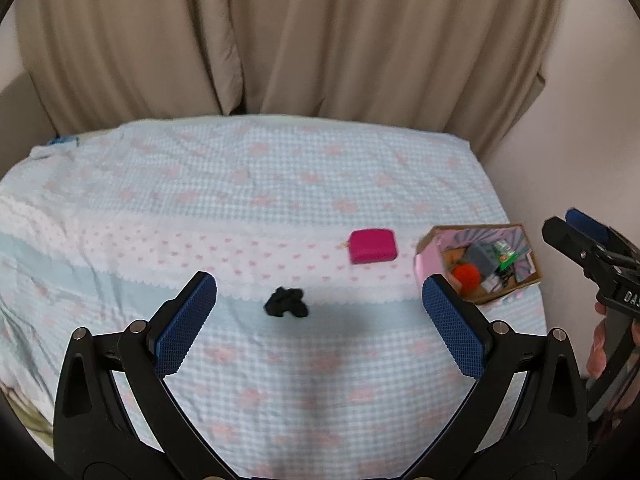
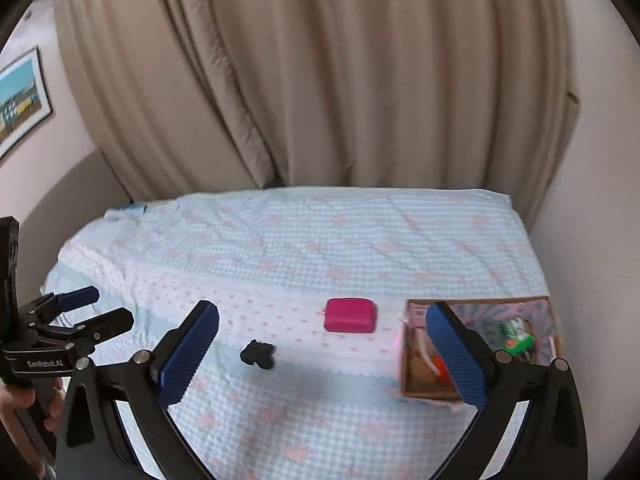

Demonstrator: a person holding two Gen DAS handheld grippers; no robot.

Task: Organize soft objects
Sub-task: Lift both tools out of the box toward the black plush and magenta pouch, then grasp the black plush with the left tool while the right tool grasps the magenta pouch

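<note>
A small black crumpled soft thing (image 1: 286, 302) lies on the bed, just ahead of my open, empty left gripper (image 1: 319, 292); it also shows in the right wrist view (image 2: 258, 354). A magenta pouch (image 1: 373, 245) (image 2: 351, 315) lies farther back, to its right. A cardboard box (image 1: 520, 276) (image 2: 412, 384) at the bed's right edge holds an orange ball (image 1: 466, 275) and other small items. My right gripper (image 2: 322, 328) is open and empty above the bed, its right finger (image 2: 456, 360) over the box. It also shows at the right edge of the left wrist view (image 1: 568, 224).
The bed (image 1: 248, 200) has a light blue and pink checked cover. Beige curtains (image 1: 320, 40) hang behind it. A wall (image 2: 580, 240) runs along the right side. A framed picture (image 2: 20, 100) hangs on the left wall.
</note>
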